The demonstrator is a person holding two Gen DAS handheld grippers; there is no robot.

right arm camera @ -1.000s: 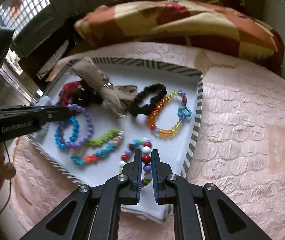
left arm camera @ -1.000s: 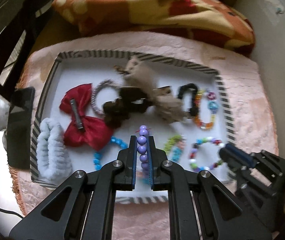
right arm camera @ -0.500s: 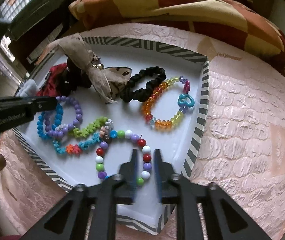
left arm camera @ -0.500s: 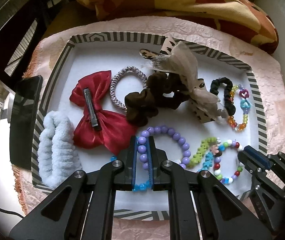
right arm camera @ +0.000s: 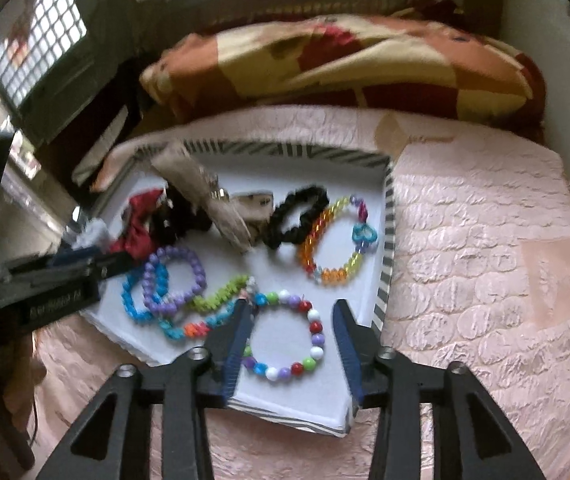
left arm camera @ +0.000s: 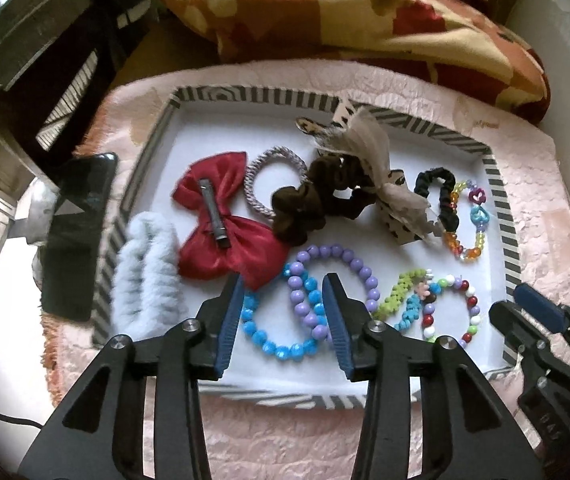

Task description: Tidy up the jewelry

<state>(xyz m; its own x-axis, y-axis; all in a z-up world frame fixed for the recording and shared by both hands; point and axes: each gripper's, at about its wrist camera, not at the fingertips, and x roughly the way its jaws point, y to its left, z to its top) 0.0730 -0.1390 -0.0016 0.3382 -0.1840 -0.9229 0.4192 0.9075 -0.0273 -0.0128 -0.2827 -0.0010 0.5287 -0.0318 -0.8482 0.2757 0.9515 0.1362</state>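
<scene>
1. The left gripper [left arm camera: 283,280] is released, its blue-padded fingers spread wide and holding nothing, hovering over the near left part of the striped tray [left arm camera: 497,196].
2. Between and just beyond those fingers lies the purple bead bracelet [left arm camera: 349,264], flat on the white tray floor and overlapping the blue bead bracelet [left arm camera: 269,342], which sits to its near left.
3. The right gripper [right arm camera: 291,308] is likewise released, fingers well apart and empty, above the near right corner of the tray.
4. The multicolour bead bracelet [right arm camera: 317,340] lies flat on the tray between the right gripper's fingers; whether it touches either finger cannot be told.
5. Left of it a green and blue flower-bead bracelet [right arm camera: 221,300] touches the purple bracelet's near side.
6. Farther right lies an orange and yellow bracelet [right arm camera: 325,248] with a blue heart charm, just beside a black scrunchie [right arm camera: 297,216].
7. On the tray's left side sit a pale blue fluffy scrunchie [left arm camera: 145,276], a red satin bow clip [left arm camera: 221,232], a lilac hair tie [left arm camera: 269,180] and a brown velvet scrunchie [left arm camera: 313,204], with a beige tulle bow [left arm camera: 377,160] over the brown one.
8. The tray rests on a pink quilted bed [right arm camera: 485,260], with a patterned pillow [right arm camera: 345,64] at the far side.
</scene>
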